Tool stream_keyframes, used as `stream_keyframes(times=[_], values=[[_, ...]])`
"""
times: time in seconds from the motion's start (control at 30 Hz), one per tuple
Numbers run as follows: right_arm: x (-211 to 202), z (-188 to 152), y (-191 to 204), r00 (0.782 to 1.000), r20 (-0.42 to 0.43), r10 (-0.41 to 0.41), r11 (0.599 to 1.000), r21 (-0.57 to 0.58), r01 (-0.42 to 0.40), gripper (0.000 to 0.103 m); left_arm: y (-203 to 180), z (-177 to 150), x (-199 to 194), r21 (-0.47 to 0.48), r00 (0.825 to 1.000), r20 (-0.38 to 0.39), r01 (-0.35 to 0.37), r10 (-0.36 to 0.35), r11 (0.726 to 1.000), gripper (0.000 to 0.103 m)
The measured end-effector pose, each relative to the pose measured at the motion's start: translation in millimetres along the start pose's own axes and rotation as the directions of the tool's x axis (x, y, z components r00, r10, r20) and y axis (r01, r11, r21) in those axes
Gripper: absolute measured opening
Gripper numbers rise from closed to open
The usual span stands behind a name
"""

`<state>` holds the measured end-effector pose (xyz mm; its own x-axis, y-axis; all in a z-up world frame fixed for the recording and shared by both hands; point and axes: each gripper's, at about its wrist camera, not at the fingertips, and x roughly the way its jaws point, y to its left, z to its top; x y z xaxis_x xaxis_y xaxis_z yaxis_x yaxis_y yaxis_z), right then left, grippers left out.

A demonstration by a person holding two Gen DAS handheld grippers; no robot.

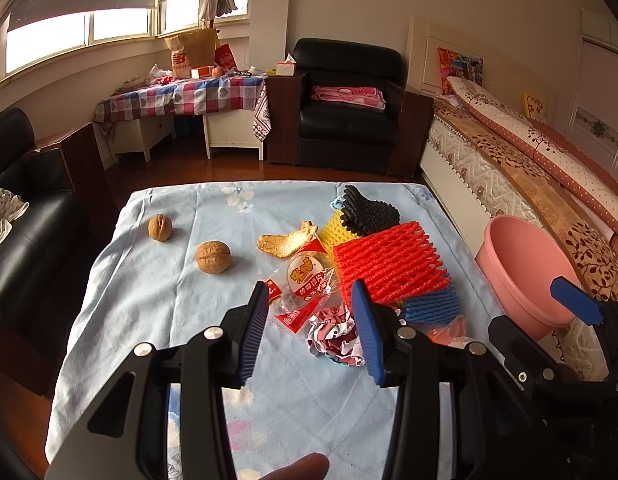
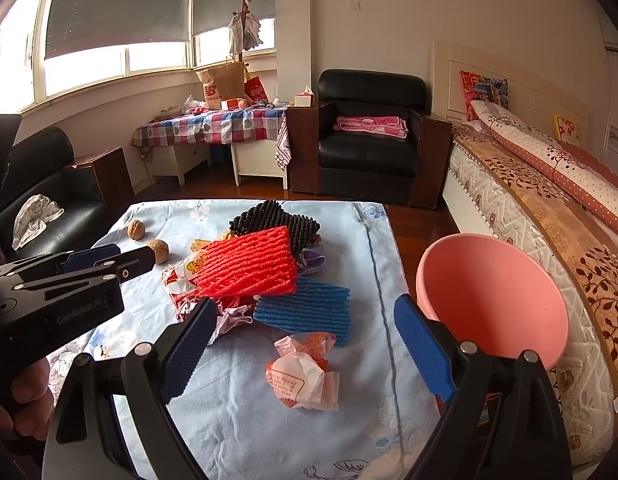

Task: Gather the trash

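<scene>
Both grippers' jaws wide (nothing held)

Yellow foam net (image 1: 333,227) mostly buried under black net (image 1: 371,210) and red net (image 1: 389,266). Snack wrapper (image 2: 185,276) half covered by the red net in right view, print too small to read. Pink basin (image 1: 525,268) base hidden behind table edge (image 1: 475,280).

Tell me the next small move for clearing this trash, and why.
Probably lower the right gripper onto the crumpled orange-and-white wrapper and close. Its jaws stand open and empty right over that wrapper, which lies apart from the pile, and the pink basin waits just beside it.
</scene>
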<state>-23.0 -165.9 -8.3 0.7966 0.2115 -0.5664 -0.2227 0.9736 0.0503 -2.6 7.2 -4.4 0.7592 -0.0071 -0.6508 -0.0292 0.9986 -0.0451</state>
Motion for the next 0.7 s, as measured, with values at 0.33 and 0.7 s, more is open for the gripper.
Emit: stream_keyframes(times=[0.33,0.7], values=[[-0.8,0.3,0.3,1.0,0.002,-0.001,1.0,-0.001,0.001,0.089,0.8,-3.2,-0.5,-0.008,1.0,-0.003,0.002,-0.002,1.0,0.043],[-4.8,4.7,-7.3,0.999,0.03,-0.036,0.999,0.022,0.035,0.089,-0.1,-5.4,-0.6,-0.02,1.0,-0.009,-0.002,0.002,1.0,0.043]])
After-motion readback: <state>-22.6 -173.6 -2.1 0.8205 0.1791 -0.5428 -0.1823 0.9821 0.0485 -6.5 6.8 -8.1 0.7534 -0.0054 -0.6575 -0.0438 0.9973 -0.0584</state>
